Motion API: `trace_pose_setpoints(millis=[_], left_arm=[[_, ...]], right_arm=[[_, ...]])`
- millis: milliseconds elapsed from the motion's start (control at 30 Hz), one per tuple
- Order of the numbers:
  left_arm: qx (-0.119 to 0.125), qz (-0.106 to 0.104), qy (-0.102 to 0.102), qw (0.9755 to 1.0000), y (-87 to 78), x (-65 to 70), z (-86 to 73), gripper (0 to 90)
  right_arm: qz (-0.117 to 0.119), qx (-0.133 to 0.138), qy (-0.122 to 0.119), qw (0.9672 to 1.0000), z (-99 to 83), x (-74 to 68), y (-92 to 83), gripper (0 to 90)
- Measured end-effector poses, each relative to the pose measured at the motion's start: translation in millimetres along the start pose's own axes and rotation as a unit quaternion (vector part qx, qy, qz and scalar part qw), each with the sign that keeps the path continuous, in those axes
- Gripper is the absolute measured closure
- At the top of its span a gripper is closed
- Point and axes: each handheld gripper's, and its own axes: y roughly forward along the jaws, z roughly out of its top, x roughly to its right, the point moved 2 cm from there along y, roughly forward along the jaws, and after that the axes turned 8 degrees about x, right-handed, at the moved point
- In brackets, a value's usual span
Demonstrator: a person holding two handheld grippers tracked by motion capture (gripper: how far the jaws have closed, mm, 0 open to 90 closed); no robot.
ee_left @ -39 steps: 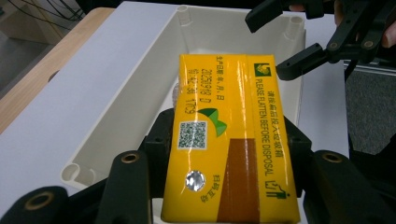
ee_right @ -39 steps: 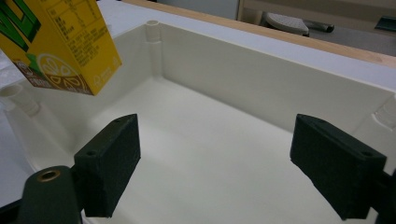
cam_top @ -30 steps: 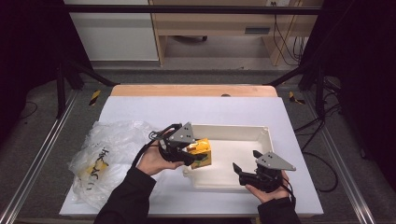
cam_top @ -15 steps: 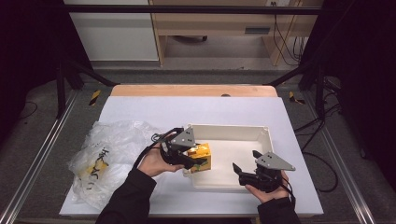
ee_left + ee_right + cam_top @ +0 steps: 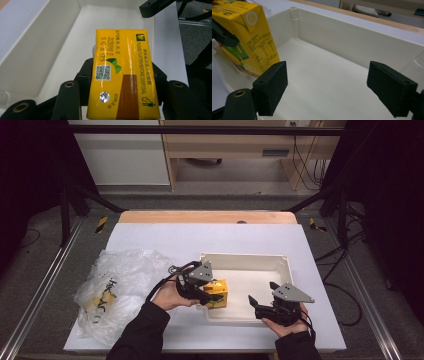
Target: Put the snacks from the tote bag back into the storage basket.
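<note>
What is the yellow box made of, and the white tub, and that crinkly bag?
Yellow box: likely coated paperboard, glossy, with folded, glued seams. White tub: probably plastic, smooth and matte, with a moulded rim. Bag: thin see-through plastic film, wrinkled and shiny.

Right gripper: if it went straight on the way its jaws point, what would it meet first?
Probably the white tray's far wall; the open right gripper points across the bare tray floor, with the yellow carton off to one side.
</note>
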Motion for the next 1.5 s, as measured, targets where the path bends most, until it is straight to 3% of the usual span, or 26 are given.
trace_pose_setpoints(millis=[100, 400, 567, 767, 1000, 1067, 1200, 1333, 1500], left_arm=[[-0.005, -0.010, -0.002, 0.9999, 5.2, 0.0, -3.2, 50.5], [-0.030, -0.011, 0.005, 0.9995, 17.2, 0.6, -8.5, 50.1], [-0.022, -0.015, 0.001, 0.9996, 18.1, -1.0, -9.3, 49.5], [-0.002, -0.002, -0.016, 0.9999, 13.7, -0.3, -5.1, 41.1], [0.017, 0.052, -0.031, 0.9980, -8.2, 3.8, 1.2, 30.1], [0.038, 0.066, -0.041, 0.9963, -18.1, 5.2, 2.5, 29.3], [0.077, 0.102, -0.066, 0.9896, -37.7, 7.4, 1.5, 26.4], [0.097, 0.143, -0.098, 0.9801, -56.4, 8.5, -4.9, 26.9], [0.108, 0.187, -0.118, 0.9692, -79.1, 11.0, -20.9, 25.7]], right_arm=[[0.000, 0.000, -0.001, 1.0000, -0.1, -0.1, 0.3, 17.0], [-0.001, 0.000, 0.000, 1.0000, -0.4, 0.3, 0.4, 17.0], [-0.002, -0.001, 0.000, 1.0000, -0.6, 0.6, 0.5, 17.0], [-0.003, -0.002, -0.001, 1.0000, -1.3, 0.5, 1.0, 16.9], [-0.006, -0.001, 0.000, 1.0000, -1.6, 1.6, 1.0, 17.0], [-0.007, 0.001, 0.000, 1.0000, -1.4, 2.8, 0.6, 17.0], [-0.012, 0.005, 0.002, 0.9999, -1.1, 4.7, -0.6, 17.0], [-0.017, 0.007, 0.003, 0.9998, -1.1, 6.9, -1.6, 16.9], [-0.021, 0.008, 0.002, 0.9998, -1.3, 9.2, -2.9, 17.2]])
